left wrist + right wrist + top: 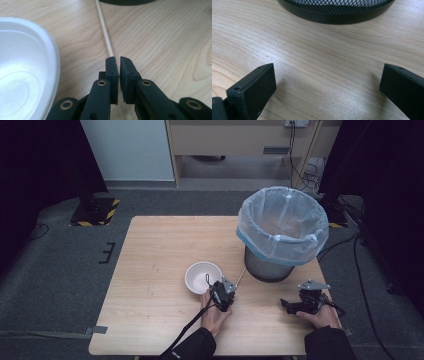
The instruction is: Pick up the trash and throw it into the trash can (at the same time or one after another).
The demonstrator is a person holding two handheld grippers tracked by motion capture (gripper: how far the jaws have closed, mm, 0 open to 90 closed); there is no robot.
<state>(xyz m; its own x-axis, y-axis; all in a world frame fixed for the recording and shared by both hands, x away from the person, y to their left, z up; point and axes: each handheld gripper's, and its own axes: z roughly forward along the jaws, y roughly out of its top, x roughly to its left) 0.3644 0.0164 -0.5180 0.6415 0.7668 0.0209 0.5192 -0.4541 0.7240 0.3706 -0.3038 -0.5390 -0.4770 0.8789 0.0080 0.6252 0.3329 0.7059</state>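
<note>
A thin wooden stick (240, 277) (103, 27) lies on the table, running from the foot of the bin back to my left gripper (230, 291) (117, 60). That gripper's jaws stand almost together on the stick's near end, and a pale sliver of it shows in the slit between them. A white bowl (202, 276) (25, 70), empty, sits just left of this gripper. My right gripper (287, 306) (327, 82) rests low over bare wood at the front right, its jaws wide open and nothing between them.
A black mesh bin (267, 267) (337, 10) lined with a pale blue bag (282, 227) stands at the back right of the wooden table (150, 270), close in front of the right gripper. Dark carpet surrounds the table.
</note>
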